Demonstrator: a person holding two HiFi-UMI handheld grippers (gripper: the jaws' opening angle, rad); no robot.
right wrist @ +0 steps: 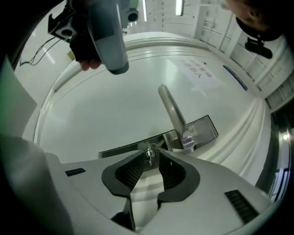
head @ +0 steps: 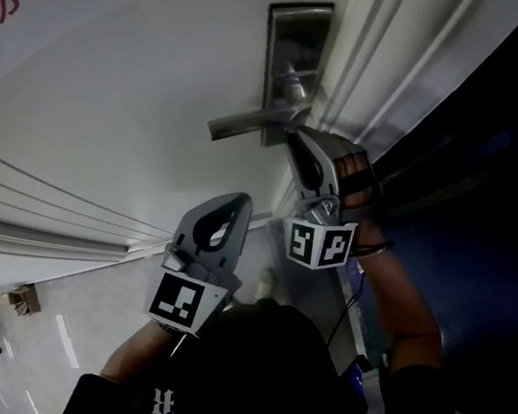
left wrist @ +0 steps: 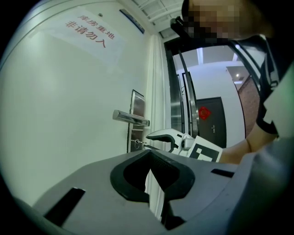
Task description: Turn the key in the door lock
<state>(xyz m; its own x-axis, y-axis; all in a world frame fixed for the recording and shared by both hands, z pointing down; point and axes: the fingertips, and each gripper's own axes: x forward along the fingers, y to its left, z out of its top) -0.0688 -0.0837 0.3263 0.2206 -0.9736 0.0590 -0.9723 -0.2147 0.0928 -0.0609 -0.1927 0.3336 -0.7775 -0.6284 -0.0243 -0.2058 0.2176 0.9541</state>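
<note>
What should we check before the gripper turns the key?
1. Key sitting in the lock plate: ok.
2. Right gripper lined up, with the key between its tips: ok.
3. Right jaws closed on the key: not ok, they stand apart.
4. Left gripper out of the way, shut and empty: ok.
5. Enough room under the door handle to twist: cannot tell.

Right tongs (right wrist: 150, 155) higher, arm extended, jaws narrowly apart; left tongs (head: 238, 200) lower, nearer body, jaws together, empty
</note>
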